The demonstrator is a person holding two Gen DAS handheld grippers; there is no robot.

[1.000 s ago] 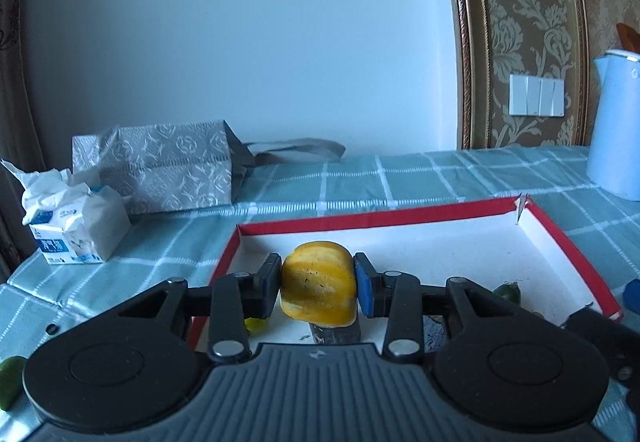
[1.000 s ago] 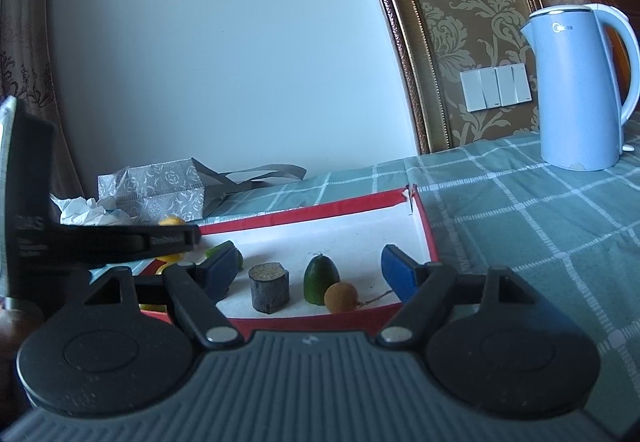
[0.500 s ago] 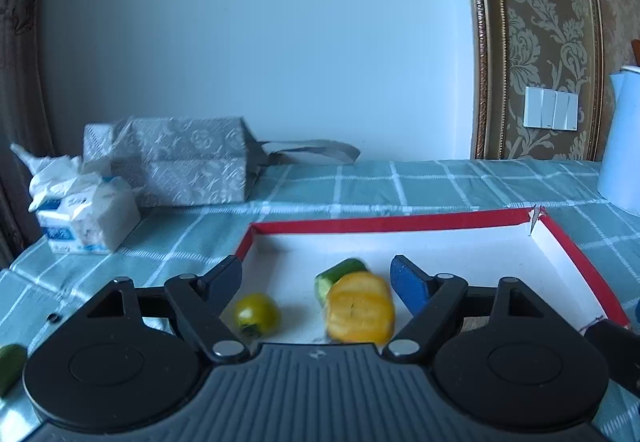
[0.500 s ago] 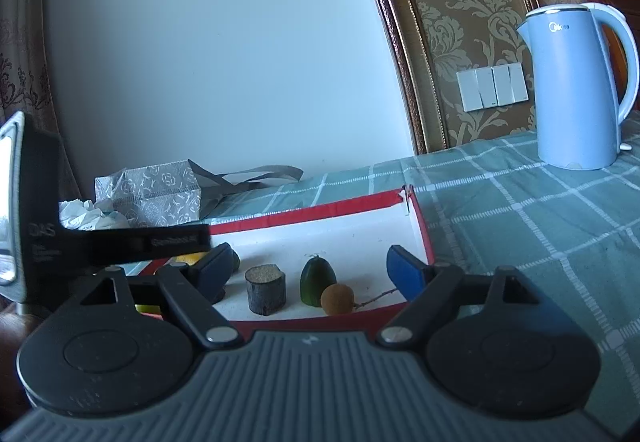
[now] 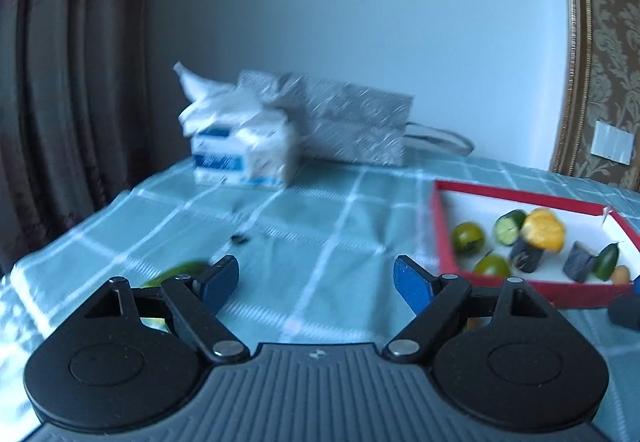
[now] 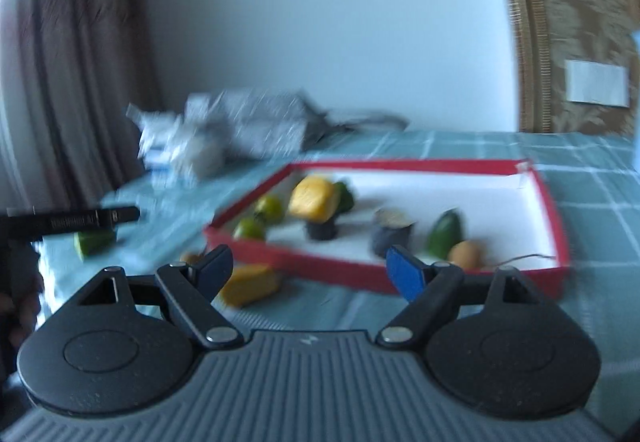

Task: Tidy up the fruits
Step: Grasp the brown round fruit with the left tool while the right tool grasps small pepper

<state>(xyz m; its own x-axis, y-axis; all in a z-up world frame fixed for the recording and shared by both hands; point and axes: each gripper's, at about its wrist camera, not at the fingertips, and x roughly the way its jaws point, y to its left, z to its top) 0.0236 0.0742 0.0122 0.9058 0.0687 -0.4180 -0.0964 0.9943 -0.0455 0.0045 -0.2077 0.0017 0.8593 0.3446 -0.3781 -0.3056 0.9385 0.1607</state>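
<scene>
A red-rimmed white tray (image 5: 440, 226) (image 6: 556, 218) holds several fruit pieces: a yellow chunk (image 5: 544, 230) (image 6: 314, 198), green limes (image 5: 467, 237), a cucumber piece (image 5: 509, 227) and dark stumps (image 5: 580, 266). My left gripper (image 5: 316, 284) is open and empty over the checked cloth, left of the tray. A green piece (image 5: 178, 270) lies by its left finger. My right gripper (image 6: 308, 268) is open and empty before the tray's near rim. A yellow piece (image 6: 250, 284) lies on the cloth just beyond its left finger. A green piece (image 6: 94, 240) lies further left.
A tissue pack (image 5: 240, 150) and a silver gift bag (image 5: 352, 130) stand at the back of the table. A curtain (image 5: 68, 82) hangs at the left. The left gripper's body (image 6: 68, 220) shows at the right wrist view's left edge. Both views are blurred.
My left gripper let the yellow chunk go into the tray, then swung left and away over the cloth. My right gripper pulled back and turned left, off the tray.
</scene>
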